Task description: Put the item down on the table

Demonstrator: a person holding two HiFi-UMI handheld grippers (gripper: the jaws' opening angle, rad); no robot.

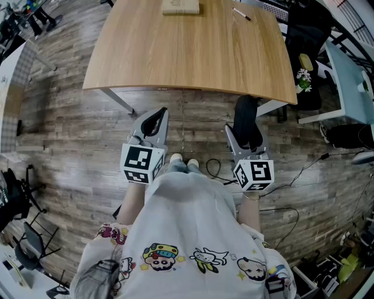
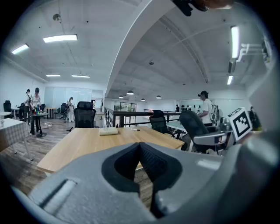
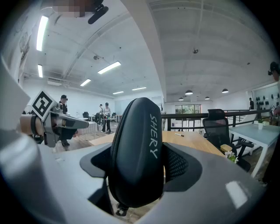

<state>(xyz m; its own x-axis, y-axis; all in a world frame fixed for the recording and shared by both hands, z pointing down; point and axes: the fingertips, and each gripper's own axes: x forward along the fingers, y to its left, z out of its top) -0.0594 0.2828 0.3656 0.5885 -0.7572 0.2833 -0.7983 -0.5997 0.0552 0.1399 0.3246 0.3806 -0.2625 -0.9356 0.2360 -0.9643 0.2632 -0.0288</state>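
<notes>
Presently in right gripper (image 1: 248, 142): black case (image 3: 135, 144), clamped across its two broad faces, jaws spread wide for its thickness, held upright in the air short of the desk (image 1: 193, 52), above the plank floor (image 1: 70, 134). Oval clamshell form, moulded matte shell, white lettering on one face, zip line round the edge, small pull at the bottom. Judged light, stiff enough to resist a squeeze, somewhat slick, not fragile; best held mid-body on the flat faces. Left gripper (image 2: 141, 164): jaws together, nothing between. Desk: pale wood-grain top, smooth, curved front edge; pale pad (image 1: 180, 7) and pen (image 1: 242, 14) at the far side.
</notes>
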